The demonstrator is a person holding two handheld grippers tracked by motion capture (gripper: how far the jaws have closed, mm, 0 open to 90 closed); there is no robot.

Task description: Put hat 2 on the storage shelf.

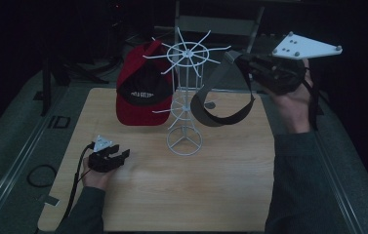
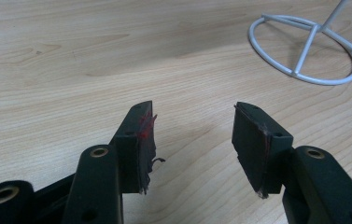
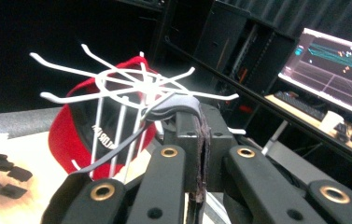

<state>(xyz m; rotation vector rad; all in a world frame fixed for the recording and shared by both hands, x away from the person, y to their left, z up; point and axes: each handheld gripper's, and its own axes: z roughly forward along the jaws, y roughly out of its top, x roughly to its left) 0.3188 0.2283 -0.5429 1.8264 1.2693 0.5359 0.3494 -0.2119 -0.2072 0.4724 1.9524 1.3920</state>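
The grey visor (image 1: 219, 105), light and floppy, dangles right of the rack (image 1: 186, 92) from the right gripper (image 1: 255, 66), jaws clamped on its stiffer band, a sound hold; left gripper (image 1: 118, 156) rests apart, empty.

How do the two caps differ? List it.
The red cap hangs on the white rack; the grey cap is off it, held up in the air by the right gripper.
The red cap has a black front panel with white lettering; the grey cap looks plain, with a dark inside.
No gripper touches the red cap; jaws are shut on the grey cap.
Both are peaked caps beside the same rack.
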